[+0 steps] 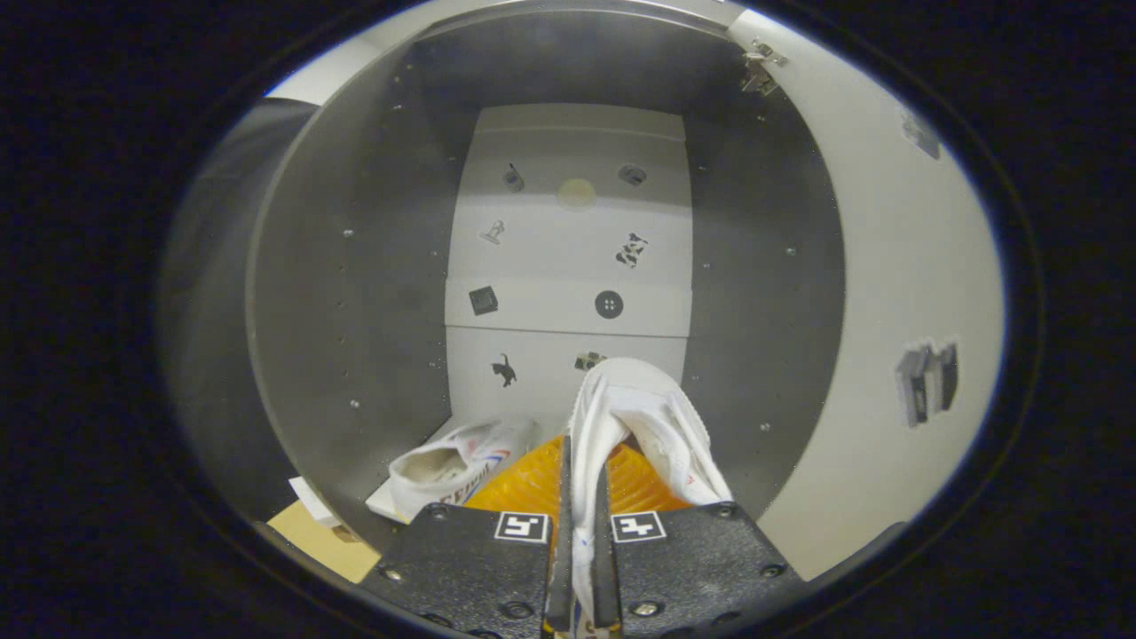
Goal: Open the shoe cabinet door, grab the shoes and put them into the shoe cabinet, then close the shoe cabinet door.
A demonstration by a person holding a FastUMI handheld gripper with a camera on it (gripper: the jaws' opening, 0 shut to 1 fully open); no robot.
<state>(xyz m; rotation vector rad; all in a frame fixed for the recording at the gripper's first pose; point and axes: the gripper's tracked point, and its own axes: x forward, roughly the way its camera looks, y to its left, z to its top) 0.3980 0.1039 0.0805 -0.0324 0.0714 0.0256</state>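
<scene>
My gripper [581,524] is shut on the rim of a white shoe [648,426], which hangs from the fingers with its opening spread above them. The held shoe is at the mouth of the open shoe cabinet [355,293]. A second white shoe [461,461] with red and blue marks lies on the cabinet floor, just ahead and left of my fingers. The cabinet door [887,293] stands swung open on the right, its hinge [759,71] showing at the top.
The cabinet's white back panel [568,266] carries small black stickers. Grey side walls with shelf-pin holes close in on both sides. A tan floor patch [324,541] and a small white piece lie at the cabinet's left front corner.
</scene>
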